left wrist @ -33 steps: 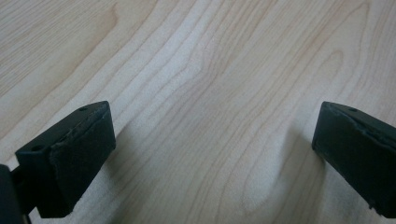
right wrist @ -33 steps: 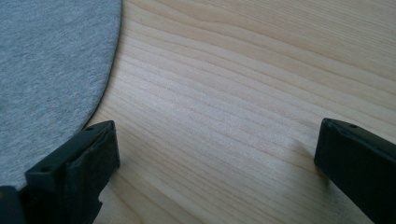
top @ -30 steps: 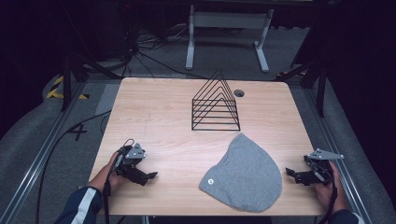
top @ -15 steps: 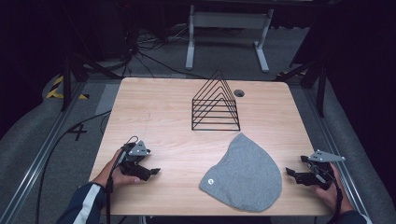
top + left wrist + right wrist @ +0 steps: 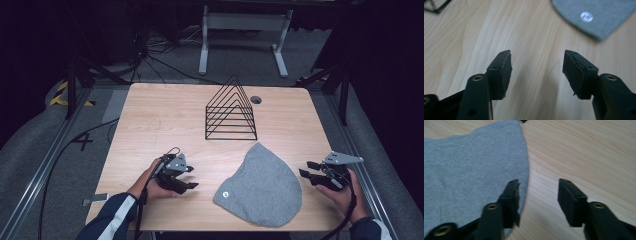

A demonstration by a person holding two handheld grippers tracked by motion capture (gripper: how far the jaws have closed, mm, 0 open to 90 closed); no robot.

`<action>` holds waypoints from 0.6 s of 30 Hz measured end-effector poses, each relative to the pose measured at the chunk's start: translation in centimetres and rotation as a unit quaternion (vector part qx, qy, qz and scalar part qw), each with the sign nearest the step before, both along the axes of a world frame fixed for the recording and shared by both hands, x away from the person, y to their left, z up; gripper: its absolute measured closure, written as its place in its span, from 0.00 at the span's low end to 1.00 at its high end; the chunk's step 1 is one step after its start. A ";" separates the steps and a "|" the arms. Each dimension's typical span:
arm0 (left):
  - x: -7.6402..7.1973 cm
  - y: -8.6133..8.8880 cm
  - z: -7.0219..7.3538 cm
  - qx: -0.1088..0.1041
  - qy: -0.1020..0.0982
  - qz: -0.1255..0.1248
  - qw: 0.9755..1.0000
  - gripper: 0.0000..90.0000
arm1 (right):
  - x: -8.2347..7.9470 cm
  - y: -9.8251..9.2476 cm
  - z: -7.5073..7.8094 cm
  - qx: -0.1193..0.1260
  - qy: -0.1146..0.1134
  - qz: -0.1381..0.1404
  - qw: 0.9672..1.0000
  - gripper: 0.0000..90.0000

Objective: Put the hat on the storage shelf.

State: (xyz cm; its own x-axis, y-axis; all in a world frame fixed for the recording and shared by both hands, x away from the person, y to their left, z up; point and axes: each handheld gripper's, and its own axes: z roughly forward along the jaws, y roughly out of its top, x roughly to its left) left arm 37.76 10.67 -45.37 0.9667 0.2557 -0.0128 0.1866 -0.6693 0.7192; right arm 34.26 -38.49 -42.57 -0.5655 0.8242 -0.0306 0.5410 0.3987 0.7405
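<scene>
No readable words or numbers anywhere; sole mark is small round white badge [image 5: 586, 17] on grey beanie [image 5: 264, 186], near its brim, bearing pale stripe-like logo too blurred to read

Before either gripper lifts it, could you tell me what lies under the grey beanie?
The grey beanie lies flat on the wooden table. Anything beneath the fabric is covered.

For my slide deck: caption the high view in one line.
A person's left claw and right claw, both empty, flank a grey beanie before a black wire rack.
</scene>
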 end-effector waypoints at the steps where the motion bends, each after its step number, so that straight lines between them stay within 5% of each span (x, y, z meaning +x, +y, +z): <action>1: -0.1 -0.6 0.2 -0.006 -0.001 -0.007 1.000 0.48 | 0.2 0.4 0.0 0.001 0.006 -0.003 1.000 0.63; 5: -0.7 -3.2 0.8 -0.008 -0.010 -0.043 0.999 0.57 | 1.5 2.2 0.0 -0.002 0.013 0.014 1.000 0.70; 11: -1.8 -7.6 0.1 0.013 0.002 -0.124 0.992 0.71 | 4.0 6.0 -0.7 -0.033 0.021 0.049 0.998 0.87; 15: -2.6 -8.9 -0.4 0.039 -0.002 -0.152 0.988 0.73 | 5.5 8.1 -1.8 -0.040 0.046 0.072 0.996 0.97; 18: -3.2 -9.1 -0.8 0.038 0.002 -0.150 0.988 0.74 | 6.6 9.9 -2.3 -0.051 0.052 0.083 0.994 0.98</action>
